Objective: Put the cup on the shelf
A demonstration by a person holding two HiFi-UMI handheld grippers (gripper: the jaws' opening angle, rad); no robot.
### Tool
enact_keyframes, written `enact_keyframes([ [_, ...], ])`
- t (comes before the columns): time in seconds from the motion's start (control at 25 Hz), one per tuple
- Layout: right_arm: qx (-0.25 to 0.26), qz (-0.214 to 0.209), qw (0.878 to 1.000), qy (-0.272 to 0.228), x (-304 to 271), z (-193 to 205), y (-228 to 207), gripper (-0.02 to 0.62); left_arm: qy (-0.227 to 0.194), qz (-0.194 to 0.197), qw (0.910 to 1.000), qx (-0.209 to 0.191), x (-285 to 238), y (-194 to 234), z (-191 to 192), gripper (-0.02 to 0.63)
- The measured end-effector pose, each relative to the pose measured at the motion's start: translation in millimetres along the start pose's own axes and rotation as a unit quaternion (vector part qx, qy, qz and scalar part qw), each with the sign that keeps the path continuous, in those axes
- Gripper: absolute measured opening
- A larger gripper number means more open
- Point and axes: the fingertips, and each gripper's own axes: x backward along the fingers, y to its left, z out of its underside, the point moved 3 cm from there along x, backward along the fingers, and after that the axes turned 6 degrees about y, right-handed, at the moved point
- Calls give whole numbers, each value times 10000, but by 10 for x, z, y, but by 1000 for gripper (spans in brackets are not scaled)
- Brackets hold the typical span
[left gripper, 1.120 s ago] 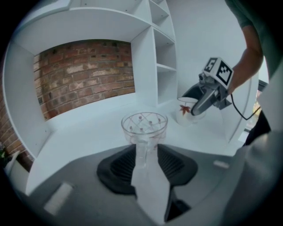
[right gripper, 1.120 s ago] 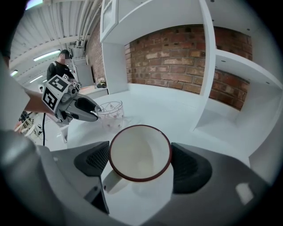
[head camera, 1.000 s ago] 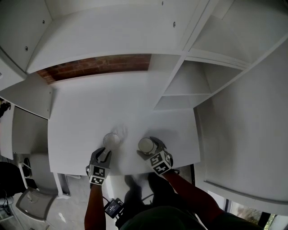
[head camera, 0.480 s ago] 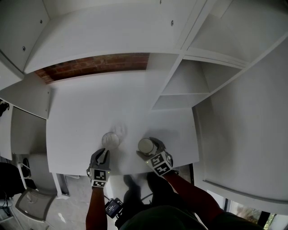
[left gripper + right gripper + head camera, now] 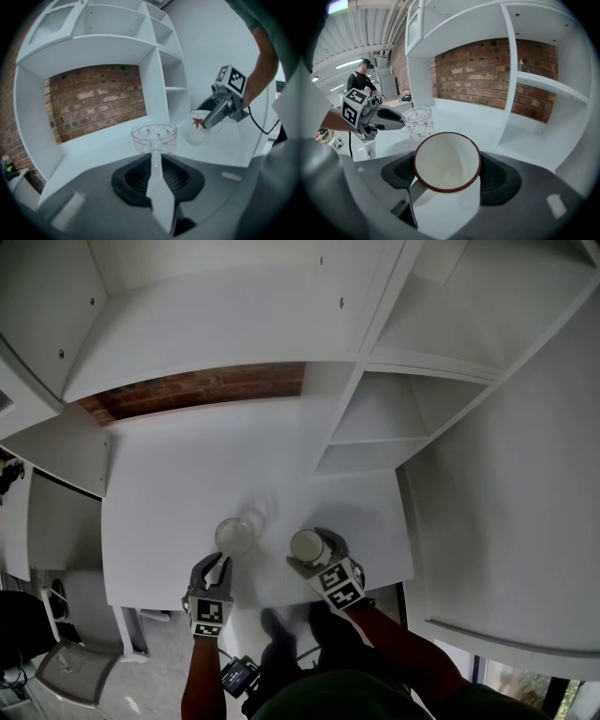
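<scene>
L gripper [image 5: 218,568]: jaws pinched on rim wall of clear glass cup [image 5: 153,137]. R gripper [image 5: 317,557]: jaws wide, clamped round white mug [image 5: 446,161]. Both cups upright, near desk [image 5: 187,474] front edge. Shelf bays [image 5: 370,454] lie ahead-right. We judge R gripper nearer.

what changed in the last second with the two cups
The left gripper has just been closing its jaws on the near rim of the glass cup, which is now pinched between them. Both grippers then rose a little, bringing the glass cup and the white mug up off the table. The right gripper kept hold of the white mug; the shelf is unchanged.
</scene>
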Motion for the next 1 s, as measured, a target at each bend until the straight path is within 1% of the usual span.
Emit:
enact_keyframes([
  [0.36,10,166,9997,-154,350,-204,-37,397,-188,-31,9998,-49,259,29,-306,57],
  [0.68,-31,408,9984,-394,819,-486,-193,397,-485,6,9987,-150,503,-3,-687,57],
  [1.0,93,647,9963,-552,1352,-773,-387,397,-877,109,9955,-332,614,-96,-1158,57],
])
